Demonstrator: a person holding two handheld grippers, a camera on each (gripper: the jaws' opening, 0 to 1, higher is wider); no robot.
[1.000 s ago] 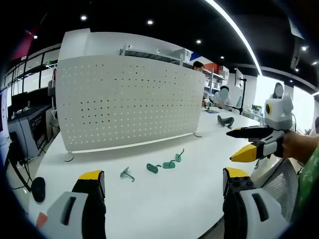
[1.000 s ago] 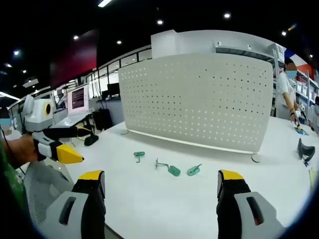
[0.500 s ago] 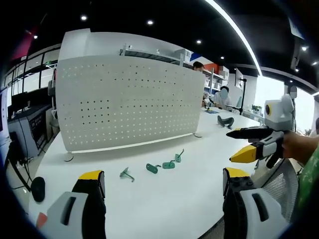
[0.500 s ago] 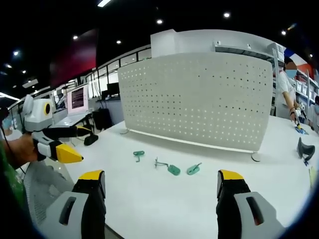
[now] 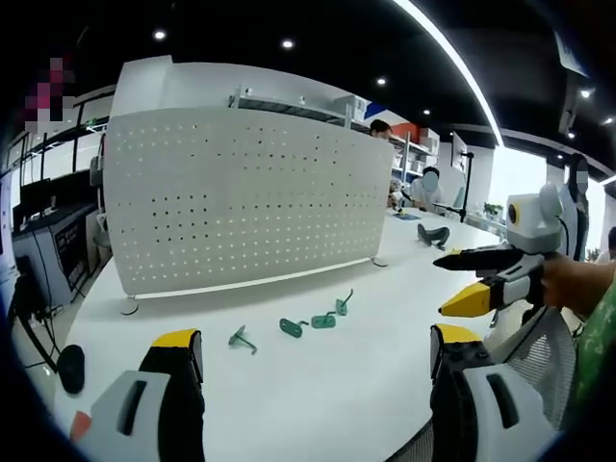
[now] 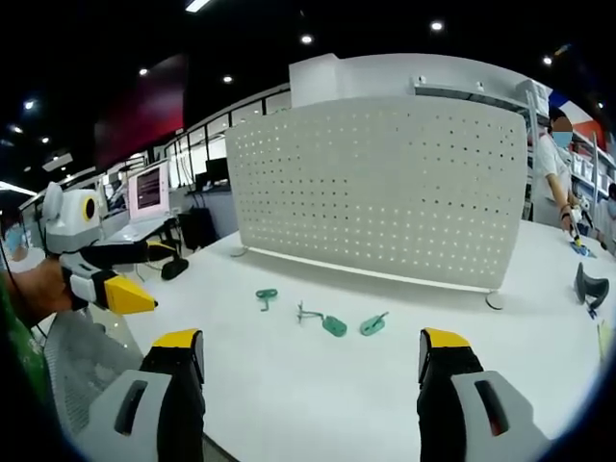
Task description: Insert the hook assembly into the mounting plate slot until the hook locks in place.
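On the white table (image 5: pixel 318 385) there are four green hooks (image 5: pixel 323 320), one white pegboard (image 5: pixel 241 192), one black object (image 5: pixel 435 234) far behind, and two grippers (image 5: pixel 308 361).

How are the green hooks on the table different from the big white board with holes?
The hooks are small and green; the board is large and white. The hooks lie flat, scattered loose, while the board stands upright on little feet. The hooks are solid shapes with thin prongs; the board is a curved sheet dotted with rows of holes. Both rest on the same white table, with the hooks in front of the board, apart from it.
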